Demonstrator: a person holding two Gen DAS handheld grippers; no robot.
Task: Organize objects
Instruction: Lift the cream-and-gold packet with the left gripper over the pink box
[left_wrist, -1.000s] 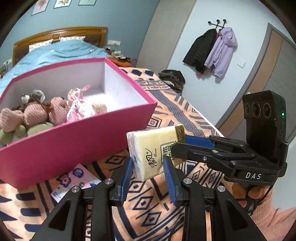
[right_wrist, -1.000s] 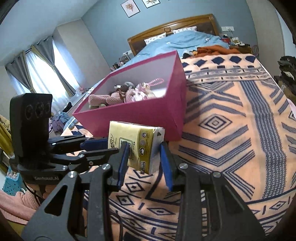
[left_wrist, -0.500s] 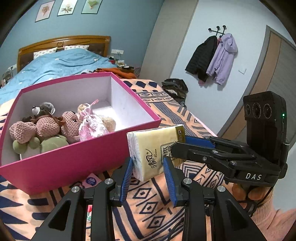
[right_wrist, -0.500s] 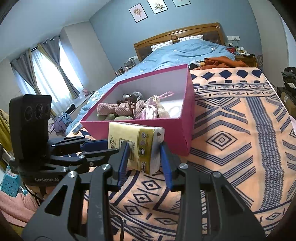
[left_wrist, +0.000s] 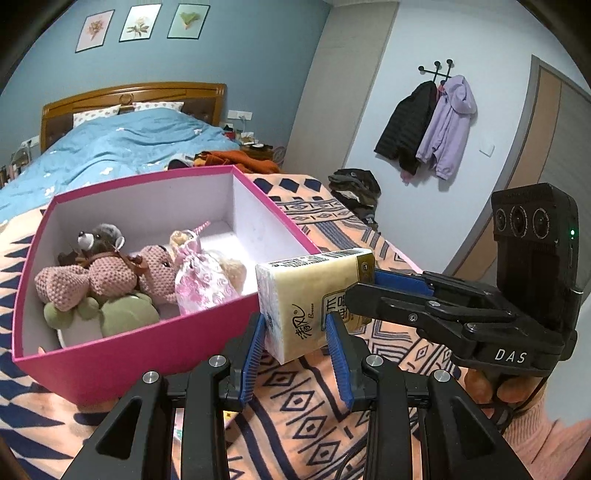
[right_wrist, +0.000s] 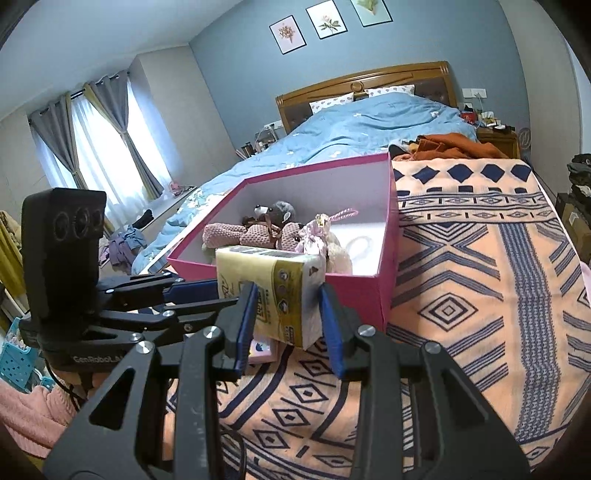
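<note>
You have both tongs, left (left_wrist: 297, 341) and right (right_wrist: 286, 317), clamped on the tissue pack (left_wrist: 310, 299), held in the air just beside the pink box (left_wrist: 122, 354). If your hands pull unevenly, the soft pack may twist or catch the rim.

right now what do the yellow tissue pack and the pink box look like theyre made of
Tissue pack: thin glossy plastic film over soft white paper, judging by the sheen, printed label and white layers showing at its end. Both grippers, left and right, clamp it.
Pink box: seemingly rigid paperboard, matte pink outside, white lining inside, with crisp straight edges.
</note>
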